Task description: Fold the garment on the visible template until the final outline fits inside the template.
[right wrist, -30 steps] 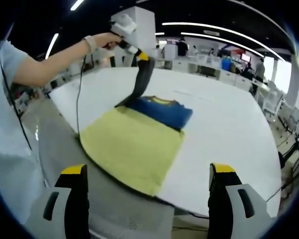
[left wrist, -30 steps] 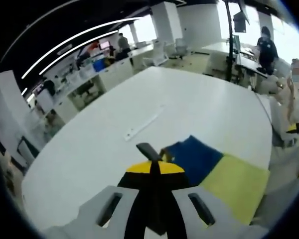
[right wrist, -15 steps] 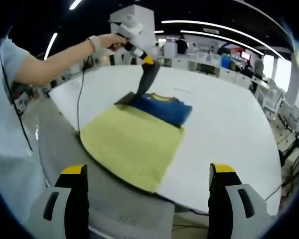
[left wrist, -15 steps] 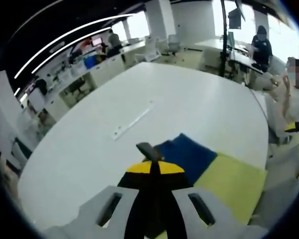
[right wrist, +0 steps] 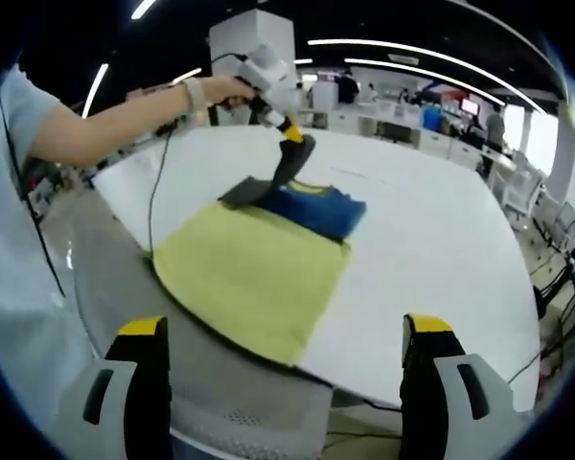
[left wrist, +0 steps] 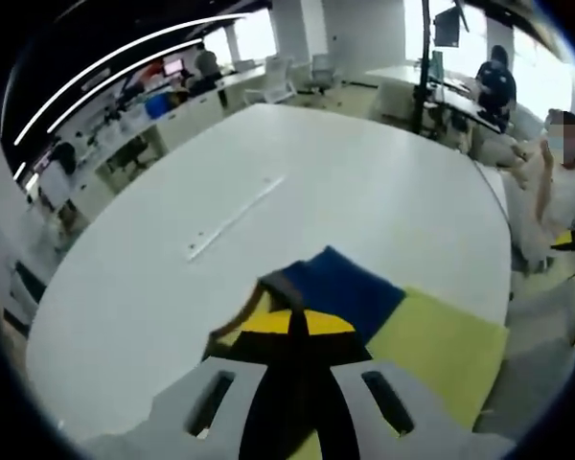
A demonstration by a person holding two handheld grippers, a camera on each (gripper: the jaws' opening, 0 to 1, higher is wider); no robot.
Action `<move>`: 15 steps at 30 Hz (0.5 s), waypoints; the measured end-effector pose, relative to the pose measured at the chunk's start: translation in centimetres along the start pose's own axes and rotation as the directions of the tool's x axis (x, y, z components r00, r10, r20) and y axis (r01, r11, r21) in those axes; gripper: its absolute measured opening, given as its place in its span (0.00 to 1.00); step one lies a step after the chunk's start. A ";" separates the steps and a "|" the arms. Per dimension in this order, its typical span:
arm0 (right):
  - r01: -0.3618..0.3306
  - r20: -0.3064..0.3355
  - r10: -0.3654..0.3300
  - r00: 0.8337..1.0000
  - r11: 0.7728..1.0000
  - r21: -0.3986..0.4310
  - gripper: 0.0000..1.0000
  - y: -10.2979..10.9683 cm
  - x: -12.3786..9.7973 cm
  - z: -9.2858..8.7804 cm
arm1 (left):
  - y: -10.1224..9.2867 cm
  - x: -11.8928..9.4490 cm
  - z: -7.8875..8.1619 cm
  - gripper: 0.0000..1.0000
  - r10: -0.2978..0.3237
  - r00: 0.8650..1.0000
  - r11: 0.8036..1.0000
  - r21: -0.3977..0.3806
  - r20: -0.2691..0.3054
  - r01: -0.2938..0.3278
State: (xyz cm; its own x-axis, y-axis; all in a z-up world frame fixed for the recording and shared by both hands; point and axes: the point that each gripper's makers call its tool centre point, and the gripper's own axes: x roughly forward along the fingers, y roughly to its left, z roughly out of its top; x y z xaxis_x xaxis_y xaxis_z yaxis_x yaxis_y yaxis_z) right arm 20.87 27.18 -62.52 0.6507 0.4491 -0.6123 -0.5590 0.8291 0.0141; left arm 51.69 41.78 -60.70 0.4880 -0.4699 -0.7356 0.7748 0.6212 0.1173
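Basically, white table point(right wrist: 431, 240) carried the yellow template point(right wrist: 254, 278) at its near edge, blue garment point(right wrist: 311, 206) folded on the template's far end. Left gripper point(right wrist: 292, 144), jaws clamped together, pinched a dark flap of the garment, lifted. Right gripper point(right wrist: 283, 369) hung wide open, holding nothing, off the table.

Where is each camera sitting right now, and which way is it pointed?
Left gripper view: rides the left claw, close over the blue garment, facing across the white table; claw shut on dark fabric.
Right gripper view: rides the right claw, back off the table edge, facing the yellow template; the person's arm shows.
Shared: garment, template, table, left claw.
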 end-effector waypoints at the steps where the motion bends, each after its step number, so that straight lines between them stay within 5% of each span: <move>1: -0.003 -0.003 0.003 1.000 1.000 0.001 1.00 0.0 0.0 -0.1 | -0.2 0.1 -0.1 0.00 -0.004 1.000 1.000 -0.001 -0.004 0.004; 15: -0.006 -0.003 0.006 1.000 1.000 -0.021 1.00 -0.2 0.1 -0.1 | -1.9 2.7 -0.4 0.00 -0.029 0.999 1.000 -0.003 -0.033 0.029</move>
State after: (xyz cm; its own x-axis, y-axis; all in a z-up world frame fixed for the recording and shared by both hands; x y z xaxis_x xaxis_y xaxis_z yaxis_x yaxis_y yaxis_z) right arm 21.02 27.04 -62.67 0.6461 0.4528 -0.6144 -0.5732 0.8194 0.0012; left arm 51.40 39.64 -63.19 0.4520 -0.4669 -0.7601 0.7876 0.6090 0.0943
